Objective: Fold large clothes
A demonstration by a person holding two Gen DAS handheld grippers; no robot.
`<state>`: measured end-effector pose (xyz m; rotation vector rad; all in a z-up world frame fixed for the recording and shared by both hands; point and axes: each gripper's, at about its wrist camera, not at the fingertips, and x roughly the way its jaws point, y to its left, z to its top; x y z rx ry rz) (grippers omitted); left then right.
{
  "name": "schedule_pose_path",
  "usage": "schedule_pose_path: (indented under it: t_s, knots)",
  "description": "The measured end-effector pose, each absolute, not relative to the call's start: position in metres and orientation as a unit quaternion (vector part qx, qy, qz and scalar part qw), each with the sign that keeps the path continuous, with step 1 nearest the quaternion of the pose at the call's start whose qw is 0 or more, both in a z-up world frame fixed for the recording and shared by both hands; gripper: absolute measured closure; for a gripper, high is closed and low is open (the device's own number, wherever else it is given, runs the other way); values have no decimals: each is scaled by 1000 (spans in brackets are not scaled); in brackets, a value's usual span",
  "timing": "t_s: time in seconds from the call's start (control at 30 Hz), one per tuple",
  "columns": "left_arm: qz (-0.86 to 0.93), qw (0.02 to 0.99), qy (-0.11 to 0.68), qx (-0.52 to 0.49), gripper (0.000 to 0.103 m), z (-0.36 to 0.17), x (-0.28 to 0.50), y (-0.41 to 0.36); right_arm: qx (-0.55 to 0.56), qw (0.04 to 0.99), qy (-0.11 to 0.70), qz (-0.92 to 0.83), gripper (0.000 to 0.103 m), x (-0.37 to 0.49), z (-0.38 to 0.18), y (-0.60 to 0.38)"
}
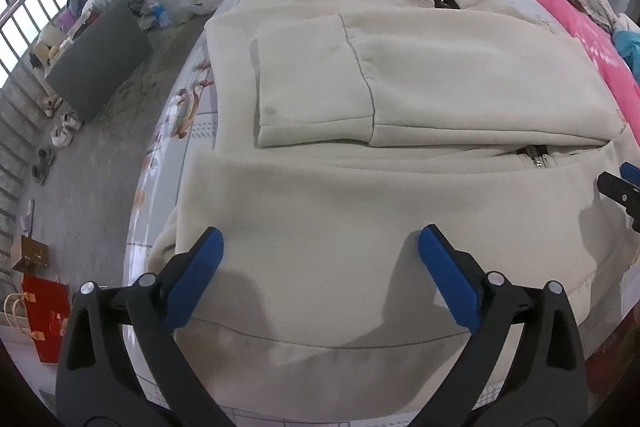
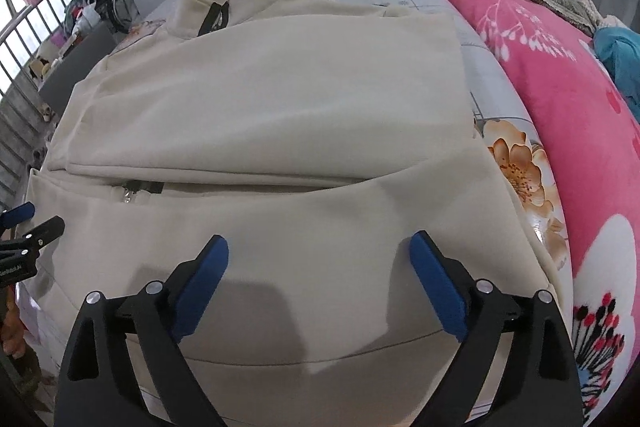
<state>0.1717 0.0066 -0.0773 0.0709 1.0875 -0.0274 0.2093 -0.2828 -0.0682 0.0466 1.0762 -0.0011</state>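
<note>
1. Lying flat on a bed with a floral grey sheet [image 1: 188,131], a large cream fleece zip-up jacket [image 1: 400,75] has both sleeves folded across its body and its collar at the far end.
2. Left gripper [image 1: 320,247], black with blue pads, hovers over the jacket's lower part, jaws spread wide and released, nothing between them.
3. Right gripper [image 2: 318,251] hangs over the same lower part on the other side, jaws likewise wide apart and empty.
4. Metal zipper pull [image 2: 127,195] shows just below the folded sleeves.
5. Pink flowered blanket [image 2: 580,99] lies along the bed's right side.
</note>
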Motion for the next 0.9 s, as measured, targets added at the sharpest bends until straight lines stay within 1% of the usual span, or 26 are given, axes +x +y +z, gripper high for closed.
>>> schedule_pose_path:
  t_s: [0.23, 0.43, 0.8, 0.9]
  knots:
    - [-8, 854, 519, 31, 8, -78, 172, 6, 39, 854, 519, -2, 13, 215, -62, -281]
    - [-9, 855, 518, 29, 8, -78, 172, 7, 25, 857, 515, 3, 13, 221, -54, -267]
    - [-11, 854, 519, 26, 8, -79, 172, 9, 8, 851, 525, -13, 13, 236, -69, -252]
    - [-11, 855, 519, 26, 8, -79, 172, 9, -3, 851, 525, -18, 8, 237, -74, -249]
